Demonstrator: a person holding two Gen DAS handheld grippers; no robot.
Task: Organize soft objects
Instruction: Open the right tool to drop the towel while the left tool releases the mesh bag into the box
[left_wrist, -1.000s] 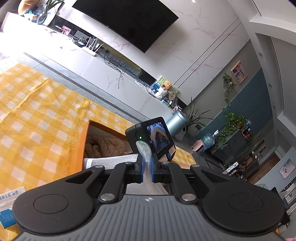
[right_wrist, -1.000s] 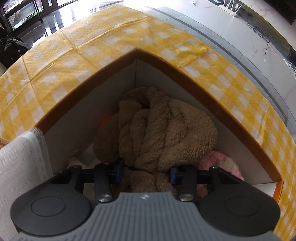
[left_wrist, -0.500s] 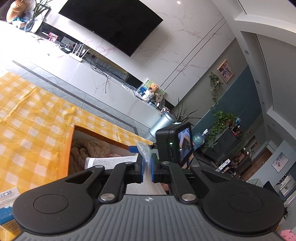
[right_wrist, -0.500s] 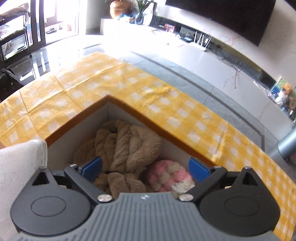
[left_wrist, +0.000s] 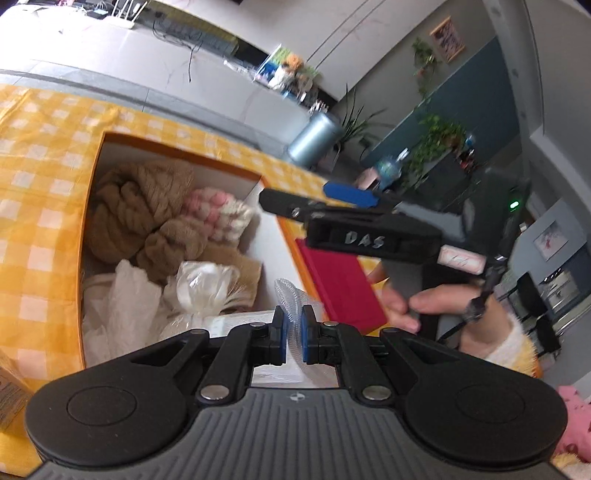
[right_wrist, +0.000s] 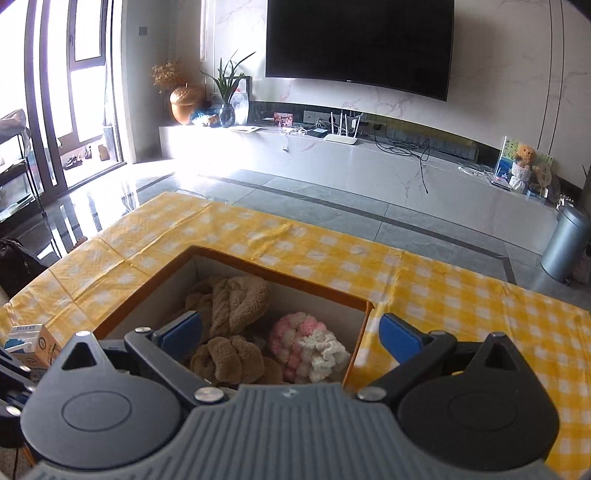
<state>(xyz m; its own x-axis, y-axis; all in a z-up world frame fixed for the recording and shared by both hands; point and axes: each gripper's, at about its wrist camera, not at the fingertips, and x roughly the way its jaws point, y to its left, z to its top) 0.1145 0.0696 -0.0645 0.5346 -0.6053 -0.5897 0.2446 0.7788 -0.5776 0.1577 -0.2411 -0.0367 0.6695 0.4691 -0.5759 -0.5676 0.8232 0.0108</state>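
Note:
An orange box (left_wrist: 88, 184) with white inner walls sits on the yellow checked tablecloth. It holds a brown fleece bundle (left_wrist: 144, 210), a pink and white knitted piece (left_wrist: 218, 210) and clear plastic bags (left_wrist: 199, 284). My left gripper (left_wrist: 293, 328) is shut on a clear plastic-wrapped white cloth (left_wrist: 288, 299) over the box's near end. My right gripper (right_wrist: 290, 330) is open and empty, raised above the box (right_wrist: 147, 291), with the fleece (right_wrist: 229, 306) and knitted piece (right_wrist: 306, 347) below it. The right gripper also shows in the left wrist view (left_wrist: 351, 195).
A red book (left_wrist: 340, 280) lies right of the box. A small carton (right_wrist: 31, 345) stands at the table's left. A pink plush thing (left_wrist: 576, 424) shows at the far right. A TV wall, low cabinet and metal bin (right_wrist: 565, 243) stand beyond the table.
My right gripper opened, let go of the brown fleece and rose out of the box. My left gripper tilted down toward the box, still holding the wrapped cloth.

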